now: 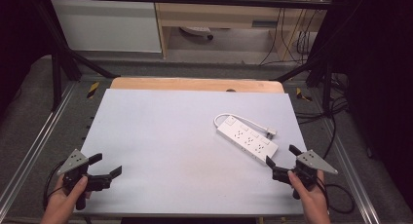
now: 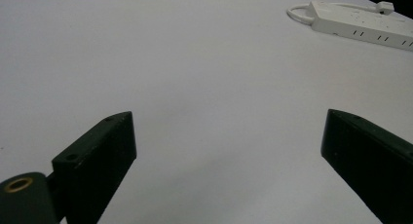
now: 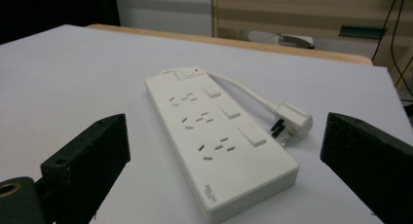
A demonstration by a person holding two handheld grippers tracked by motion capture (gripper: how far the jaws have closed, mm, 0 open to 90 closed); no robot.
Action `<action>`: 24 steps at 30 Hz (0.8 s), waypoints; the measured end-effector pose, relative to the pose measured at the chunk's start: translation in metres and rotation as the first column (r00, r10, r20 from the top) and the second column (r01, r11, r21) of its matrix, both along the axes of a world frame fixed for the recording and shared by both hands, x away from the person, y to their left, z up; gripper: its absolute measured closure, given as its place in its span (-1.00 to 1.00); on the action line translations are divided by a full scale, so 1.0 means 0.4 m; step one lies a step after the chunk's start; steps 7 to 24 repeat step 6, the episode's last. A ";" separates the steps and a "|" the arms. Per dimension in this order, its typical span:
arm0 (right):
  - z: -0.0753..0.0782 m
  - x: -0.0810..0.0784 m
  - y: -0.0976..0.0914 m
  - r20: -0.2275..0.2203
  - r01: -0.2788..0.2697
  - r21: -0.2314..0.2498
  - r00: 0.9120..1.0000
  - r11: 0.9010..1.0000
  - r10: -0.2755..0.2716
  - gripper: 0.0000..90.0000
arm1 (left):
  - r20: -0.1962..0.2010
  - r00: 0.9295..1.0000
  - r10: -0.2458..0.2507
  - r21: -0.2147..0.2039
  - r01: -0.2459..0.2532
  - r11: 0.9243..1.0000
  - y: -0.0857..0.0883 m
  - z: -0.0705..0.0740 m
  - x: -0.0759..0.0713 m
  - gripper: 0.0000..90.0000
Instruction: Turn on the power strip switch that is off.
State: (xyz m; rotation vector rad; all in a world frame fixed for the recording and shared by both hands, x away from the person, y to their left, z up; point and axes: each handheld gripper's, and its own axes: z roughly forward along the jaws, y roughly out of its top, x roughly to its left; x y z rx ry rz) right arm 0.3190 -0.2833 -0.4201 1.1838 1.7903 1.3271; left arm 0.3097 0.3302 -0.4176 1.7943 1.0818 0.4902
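A white power strip (image 1: 247, 139) lies flat on the pale table top (image 1: 170, 136), right of centre, with its short cord looped round to a white plug (image 1: 271, 133). In the right gripper view the power strip (image 3: 219, 136) sits just ahead of the jaws, its plug (image 3: 292, 121) resting beside it. My right gripper (image 1: 282, 156) is held at the table's front right, open, close to the strip's near end and apart from it. My left gripper (image 1: 104, 165) hovers open at the front left with nothing between its jaws. The power strip (image 2: 360, 24) appears far off in the left gripper view.
A wooden strip (image 1: 195, 84) edges the table's far side. Black frame legs (image 1: 58, 63) and metal rails (image 1: 29, 151) flank the table. Cables (image 1: 336, 112) trail on the floor at the right. A wooden cabinet (image 1: 219, 14) stands behind.
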 end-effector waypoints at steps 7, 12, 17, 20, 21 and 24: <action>-0.038 0.009 0.035 -0.069 -0.052 -0.052 0.996 0.997 0.049 -0.91 | 0.002 1.000 -0.005 0.007 0.005 1.000 -0.002 0.001 0.000 -0.87; -0.038 0.009 0.035 -0.069 -0.052 -0.052 0.996 0.997 0.049 -0.91 | 0.002 1.000 -0.005 0.007 0.005 1.000 -0.002 0.001 0.000 -0.87; -0.038 0.009 0.035 -0.069 -0.052 -0.052 0.996 0.997 0.049 -0.91 | 0.002 1.000 -0.005 0.007 0.005 1.000 -0.002 0.001 0.000 -0.87; -0.038 0.009 0.035 -0.069 -0.052 -0.052 0.996 0.997 0.049 -0.91 | 0.002 1.000 -0.005 0.007 0.005 1.000 -0.002 0.001 0.000 -0.87; -0.038 0.009 0.035 -0.069 -0.052 -0.052 0.996 0.997 0.049 -0.91 | 0.002 1.000 -0.005 0.007 0.005 1.000 -0.002 0.001 0.000 -0.87; -0.038 0.009 0.035 -0.069 -0.052 -0.052 0.996 0.997 0.049 -0.91 | 0.002 1.000 -0.005 0.007 0.005 1.000 -0.002 0.001 0.000 -0.87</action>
